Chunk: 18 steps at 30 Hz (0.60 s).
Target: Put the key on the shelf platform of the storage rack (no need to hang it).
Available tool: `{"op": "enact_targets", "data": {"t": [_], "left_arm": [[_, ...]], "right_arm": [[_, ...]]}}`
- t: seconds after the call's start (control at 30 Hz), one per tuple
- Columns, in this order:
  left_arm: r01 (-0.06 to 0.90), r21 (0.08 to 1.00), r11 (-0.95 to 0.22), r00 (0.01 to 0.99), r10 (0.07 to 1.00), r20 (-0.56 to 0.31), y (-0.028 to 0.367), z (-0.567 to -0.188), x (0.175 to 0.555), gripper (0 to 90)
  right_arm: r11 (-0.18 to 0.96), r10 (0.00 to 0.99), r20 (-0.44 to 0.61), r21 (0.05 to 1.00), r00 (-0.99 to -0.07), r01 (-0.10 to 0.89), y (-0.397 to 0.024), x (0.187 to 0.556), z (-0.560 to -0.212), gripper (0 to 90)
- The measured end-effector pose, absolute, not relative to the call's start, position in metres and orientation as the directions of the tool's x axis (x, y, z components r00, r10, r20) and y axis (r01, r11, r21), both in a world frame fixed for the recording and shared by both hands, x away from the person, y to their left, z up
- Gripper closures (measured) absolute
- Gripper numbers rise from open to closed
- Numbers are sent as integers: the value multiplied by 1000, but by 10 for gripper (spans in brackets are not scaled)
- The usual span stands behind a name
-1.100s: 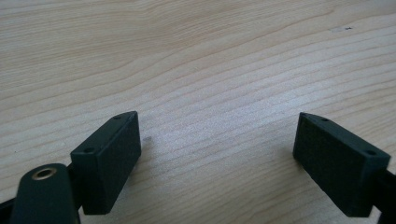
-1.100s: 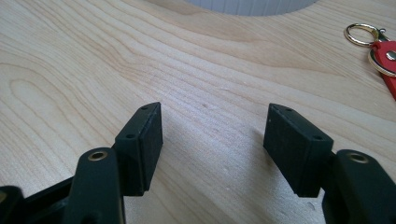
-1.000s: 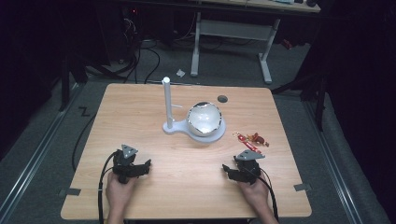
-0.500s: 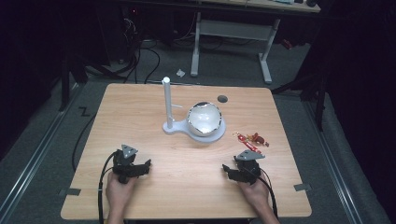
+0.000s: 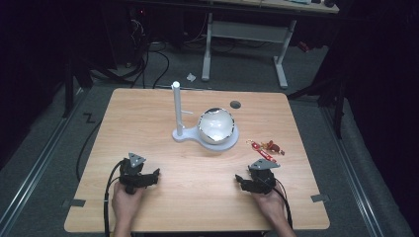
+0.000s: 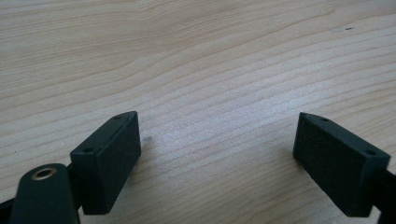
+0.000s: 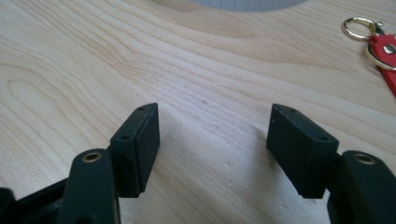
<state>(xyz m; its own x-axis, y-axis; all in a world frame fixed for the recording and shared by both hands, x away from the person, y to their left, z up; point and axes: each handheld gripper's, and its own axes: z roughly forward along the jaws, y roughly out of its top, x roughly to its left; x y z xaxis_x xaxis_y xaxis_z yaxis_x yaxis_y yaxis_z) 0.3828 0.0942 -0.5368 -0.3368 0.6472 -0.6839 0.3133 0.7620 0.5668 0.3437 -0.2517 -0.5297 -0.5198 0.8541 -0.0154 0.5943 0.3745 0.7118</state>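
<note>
Both hands rest unmoved at the table's [image 5: 148,113] near edge, left gripper [image 5: 154,176] apart and empty, right gripper [image 5: 239,179] having just opened slightly wider on nothing, suggesting a reach for the red keychain [image 5: 264,148], just beyond it, right of the stand [image 5: 184,132].

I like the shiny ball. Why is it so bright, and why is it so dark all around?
High view: light falls on the table, so the ball glares white, while the floor beyond stays dim. Left gripper view: pale sheen on the wood between the jaws. Right gripper view: the red keyring at the edge is slightly soft.
</note>
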Motion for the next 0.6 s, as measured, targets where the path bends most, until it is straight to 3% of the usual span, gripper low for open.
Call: {"op": "enact_targets", "data": {"t": [0.6], "left_arm": [[314, 567, 761, -336, 648, -684, 94, -537, 383, 154]], "right_arm": [[316, 882, 14, 725, -471, 612, -276, 341, -519, 375]]}}
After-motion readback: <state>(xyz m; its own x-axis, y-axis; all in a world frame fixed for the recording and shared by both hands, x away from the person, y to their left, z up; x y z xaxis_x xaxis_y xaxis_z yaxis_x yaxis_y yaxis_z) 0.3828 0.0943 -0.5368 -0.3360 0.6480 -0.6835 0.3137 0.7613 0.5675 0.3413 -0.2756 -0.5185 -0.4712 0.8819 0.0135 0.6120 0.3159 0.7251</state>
